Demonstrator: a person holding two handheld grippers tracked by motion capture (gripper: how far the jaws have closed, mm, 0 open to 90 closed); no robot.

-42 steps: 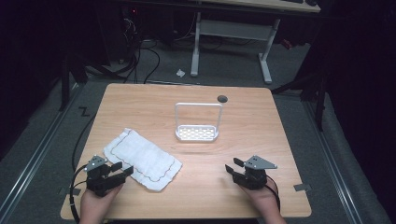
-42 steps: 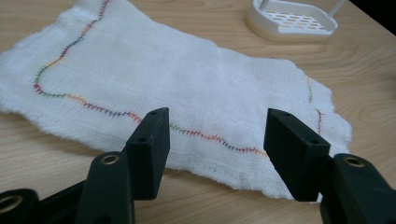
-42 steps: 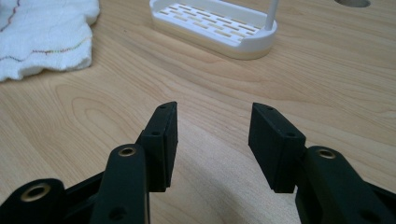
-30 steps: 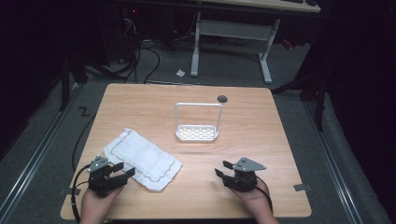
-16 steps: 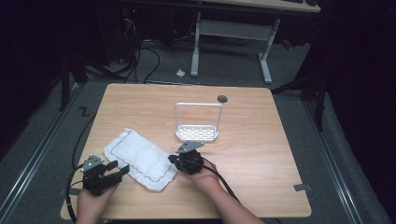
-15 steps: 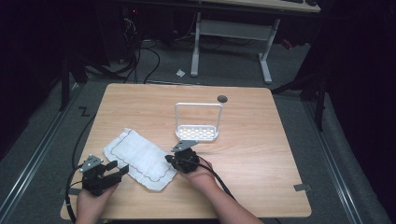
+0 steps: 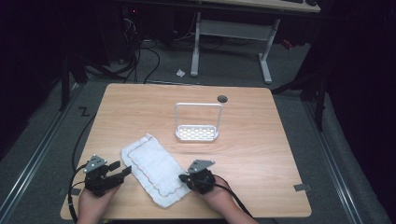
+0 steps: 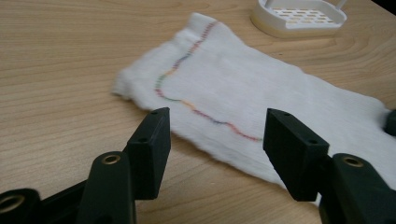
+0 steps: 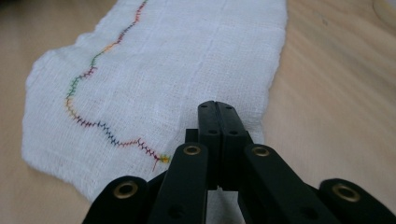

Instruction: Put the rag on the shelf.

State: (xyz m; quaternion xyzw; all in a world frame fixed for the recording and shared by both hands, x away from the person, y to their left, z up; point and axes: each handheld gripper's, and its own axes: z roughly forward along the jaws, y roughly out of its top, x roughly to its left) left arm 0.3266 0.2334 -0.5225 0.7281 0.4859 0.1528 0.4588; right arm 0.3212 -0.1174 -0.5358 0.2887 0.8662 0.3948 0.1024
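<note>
Now your right gripper [image 7: 183, 178] has crossed from the table's [image 7: 261, 154] near right area to the cloth's [image 7: 154, 168] near right edge, and its jaws are pressed together there; from the right gripper view [image 9: 218, 116] they sit over the hem, but you cannot tell for sure whether fabric is caught between them. That suggests the grasp is just being made, so a fold or a lift looks close. Your left gripper [image 7: 120, 169] has barely moved: it waits just beside the cloth's left edge with its jaws spread and nothing between them, the cloth lying ahead in the left gripper view [image 8: 212, 135]. The cloth lies flat near the table's front edge, left of centre, its long axis running diagonally from far left towards near right, coloured stitching following the border. The white rack [image 7: 197, 133] stands apart, toward the middle.
</note>
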